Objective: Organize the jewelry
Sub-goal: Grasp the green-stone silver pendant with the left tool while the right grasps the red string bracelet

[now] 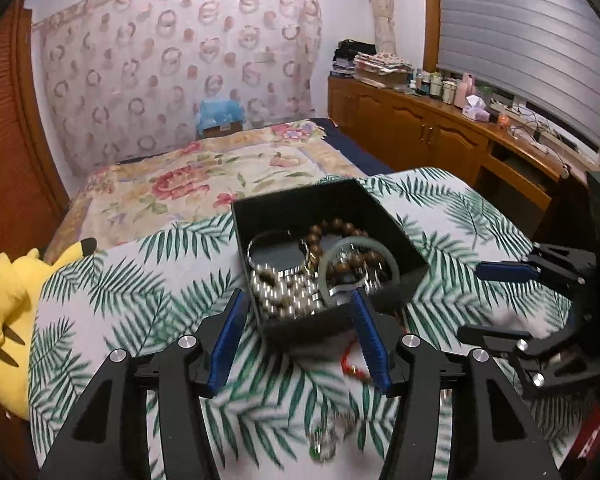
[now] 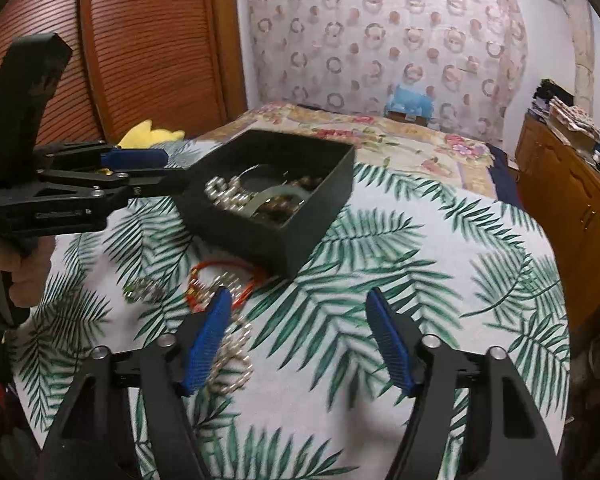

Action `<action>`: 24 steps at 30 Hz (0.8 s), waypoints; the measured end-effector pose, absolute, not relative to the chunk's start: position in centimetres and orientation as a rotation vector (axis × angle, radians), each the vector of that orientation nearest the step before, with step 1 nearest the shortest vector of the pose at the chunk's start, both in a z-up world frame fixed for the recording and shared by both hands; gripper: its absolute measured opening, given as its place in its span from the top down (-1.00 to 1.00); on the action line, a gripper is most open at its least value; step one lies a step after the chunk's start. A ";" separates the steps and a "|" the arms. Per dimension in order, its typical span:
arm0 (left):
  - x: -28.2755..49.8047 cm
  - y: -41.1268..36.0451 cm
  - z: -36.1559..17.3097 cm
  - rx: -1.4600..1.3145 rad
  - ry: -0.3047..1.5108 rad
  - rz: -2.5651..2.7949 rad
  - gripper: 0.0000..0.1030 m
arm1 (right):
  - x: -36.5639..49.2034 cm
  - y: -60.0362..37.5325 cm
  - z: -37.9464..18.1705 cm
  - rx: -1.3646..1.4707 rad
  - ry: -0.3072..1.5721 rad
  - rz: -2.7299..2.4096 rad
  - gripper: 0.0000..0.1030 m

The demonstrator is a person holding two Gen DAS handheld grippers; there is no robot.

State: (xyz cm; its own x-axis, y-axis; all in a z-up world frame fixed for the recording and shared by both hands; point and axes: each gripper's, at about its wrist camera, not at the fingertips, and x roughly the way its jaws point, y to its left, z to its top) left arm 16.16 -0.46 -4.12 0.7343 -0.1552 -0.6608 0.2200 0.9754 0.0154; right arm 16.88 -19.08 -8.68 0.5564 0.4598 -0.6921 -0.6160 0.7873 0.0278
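A black open box (image 1: 396,236) (image 2: 324,216) sits on the palm-leaf cloth and holds a silver bead bracelet (image 1: 288,292), a brown bead bracelet (image 1: 340,228), a pale green bangle (image 1: 364,248) and a metal bangle. My left gripper (image 1: 296,304) is open and empty, its fingers on either side of the box's near corner. My right gripper (image 2: 298,300) is open and empty above the cloth. A red cord bracelet (image 2: 224,276) (image 1: 352,364), a silver bead bracelet (image 2: 236,356) and a small green-stone piece (image 2: 144,290) (image 1: 322,440) lie on the cloth.
The cloth-covered table (image 2: 440,280) stands before a floral bed (image 1: 204,176). A yellow plush toy (image 1: 12,312) lies at the left. Wooden cabinets (image 1: 440,128) with bottles run along the right wall. The right gripper shows in the left wrist view (image 1: 496,300).
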 end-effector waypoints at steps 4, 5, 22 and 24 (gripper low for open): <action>14.5 -0.1 -4.9 0.080 0.735 -0.228 0.00 | 16.1 -18.4 -9.2 -0.242 0.762 0.664 -0.19; 14.1 0.1 -5.1 0.071 0.740 -0.231 0.00 | 16.2 -18.3 -9.3 -0.239 0.767 0.669 -0.11; 11.9 1.9 -7.2 0.031 0.779 -0.204 0.00 | 19.9 -14.5 -10.9 -0.173 0.901 0.656 0.74; 11.8 2.0 -7.2 0.031 0.779 -0.205 0.00 | 19.9 -14.3 -10.9 -0.178 0.905 0.651 0.80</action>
State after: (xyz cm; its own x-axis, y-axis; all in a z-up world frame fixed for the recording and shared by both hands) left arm 11.83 2.00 -7.18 0.6927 -0.1719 -0.7005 0.1947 0.9797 -0.0479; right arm 19.89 -14.30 -10.87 0.4422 0.4489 -0.7765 -0.5934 0.7956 0.1220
